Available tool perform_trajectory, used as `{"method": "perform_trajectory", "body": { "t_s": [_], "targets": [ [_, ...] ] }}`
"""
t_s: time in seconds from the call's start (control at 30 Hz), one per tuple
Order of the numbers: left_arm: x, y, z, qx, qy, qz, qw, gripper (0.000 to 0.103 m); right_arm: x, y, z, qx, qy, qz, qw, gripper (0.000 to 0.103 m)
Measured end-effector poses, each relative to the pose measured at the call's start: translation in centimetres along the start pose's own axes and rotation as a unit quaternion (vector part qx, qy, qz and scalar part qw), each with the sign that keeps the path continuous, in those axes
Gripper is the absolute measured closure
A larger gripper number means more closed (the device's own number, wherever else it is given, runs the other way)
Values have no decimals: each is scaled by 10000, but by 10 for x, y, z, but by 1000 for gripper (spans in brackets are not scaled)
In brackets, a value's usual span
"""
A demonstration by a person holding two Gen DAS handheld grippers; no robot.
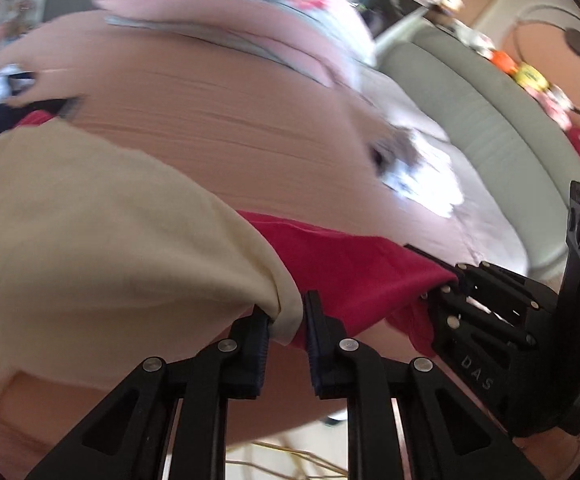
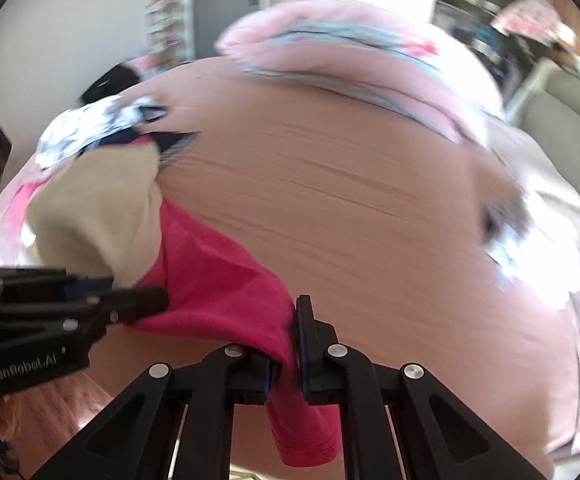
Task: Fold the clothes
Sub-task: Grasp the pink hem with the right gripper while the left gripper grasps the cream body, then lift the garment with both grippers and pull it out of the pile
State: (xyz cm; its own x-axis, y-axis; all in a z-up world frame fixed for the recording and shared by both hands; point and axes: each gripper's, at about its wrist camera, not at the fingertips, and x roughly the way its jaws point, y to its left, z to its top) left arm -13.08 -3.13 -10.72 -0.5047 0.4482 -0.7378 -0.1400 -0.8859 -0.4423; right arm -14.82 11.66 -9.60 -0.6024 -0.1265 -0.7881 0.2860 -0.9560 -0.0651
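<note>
My left gripper (image 1: 285, 316) is shut on the edge of a cream cloth (image 1: 109, 240) that spreads out to the left. Behind it a red cloth (image 1: 350, 264) stretches right to my right gripper (image 1: 438, 284). In the right wrist view my right gripper (image 2: 285, 344) is shut on the red cloth (image 2: 217, 280), and a fold hangs below the pads. The left gripper (image 2: 157, 300) comes in from the left, at the cream cloth (image 2: 101, 216). Both cloths hang lifted above the pink bed sheet (image 2: 350, 200). I cannot tell whether cream and red are one garment.
A pink quilt with grey stripes (image 2: 350, 28) lies at the far end of the bed. A pile of mixed clothes (image 2: 89, 128) sits at the left. A patterned white cloth (image 1: 410, 168) lies at the right, beside a grey padded edge (image 1: 470, 100).
</note>
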Motion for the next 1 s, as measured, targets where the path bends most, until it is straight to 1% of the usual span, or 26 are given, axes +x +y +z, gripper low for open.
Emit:
{"method": "perform_trajectory", "body": {
  "t_s": [0.07,0.13,0.2,0.27,0.3,0.33,0.37,0.4,0.43,0.47,0.5,0.53,0.57,0.6,0.63,0.67,0.7,0.73,0.77,0.83,0.87,0.97,1.0],
  "targets": [
    [14,-35,2,195,128,-163,9996,89,-11,-29,-6,264,3,-151,9995,96],
    [21,-66,6,381,144,-300,9987,88,-24,-57,-11,519,-35,-335,9981,96],
    [24,-97,12,470,134,-565,9972,88,-38,-84,-10,740,-141,-536,9957,96],
    [28,-115,18,475,110,-662,9966,88,-50,-103,-8,796,-238,-644,9945,96],
    [31,-115,19,381,165,-656,9970,88,-50,-108,-7,804,-160,-632,9946,95],
    [34,-115,19,287,221,-650,9972,87,-50,-113,-5,813,-82,-619,9947,91],
    [36,-109,17,155,350,-748,9965,87,-49,-117,-5,815,11,-605,9948,90],
    [39,-104,16,23,479,-846,9953,83,-44,-119,-7,795,158,-585,9950,84],
    [38,-94,11,-88,591,-954,9936,73,-40,-120,-10,779,286,-567,9949,79],
    [29,-78,5,-193,614,-979,9931,65,-37,-121,-15,785,346,-542,9948,77],
    [20,-63,-2,-299,637,-1002,9925,53,-34,-123,-22,838,401,-488,9945,71],
    [10,-50,-7,-381,608,-942,9930,51,-35,-127,-30,922,445,-475,9936,65],
    [0,-37,-13,-463,577,-880,9934,51,-36,-131,-39,1006,490,-462,9926,65],
    [-12,-22,-19,-560,490,-684,9949,51,-36,-136,-46,1110,528,-470,9913,65],
    [-23,-6,-25,-708,390,-575,9951,51,-35,-143,-49,1284,546,-554,9887,65],
    [-33,12,-30,-936,292,-545,9937,51,-34,-150,-51,1472,563,-636,9855,65],
    [-37,24,-32,-1118,233,-376,9927,51,-33,-155,-52,1678,569,-701,9817,65],
    [-40,37,-34,-1298,174,-206,9912,51,-33,-157,-51,1757,540,-700,9805,65],
    [-44,49,-35,-1424,121,123,9897,51,-31,-153,-48,1718,510,-635,9818,65],
    [-49,61,-36,-1494,-13,420,9879,51,-26,-137,-38,1468,520,-515,9865,64],
    [-52,63,-36,-1520,-105,513,9870,51,-27,-127,-32,1288,452,-416,9898,64],
    [-62,66,-27,-1522,-469,510,9859,51,-30,-90,-19,885,125,-108,9959,63],
    [-65,67,-24,-1522,-590,509,9853,51,-29,-84,-14,887,41,-34,9960,59]
  ]
}}
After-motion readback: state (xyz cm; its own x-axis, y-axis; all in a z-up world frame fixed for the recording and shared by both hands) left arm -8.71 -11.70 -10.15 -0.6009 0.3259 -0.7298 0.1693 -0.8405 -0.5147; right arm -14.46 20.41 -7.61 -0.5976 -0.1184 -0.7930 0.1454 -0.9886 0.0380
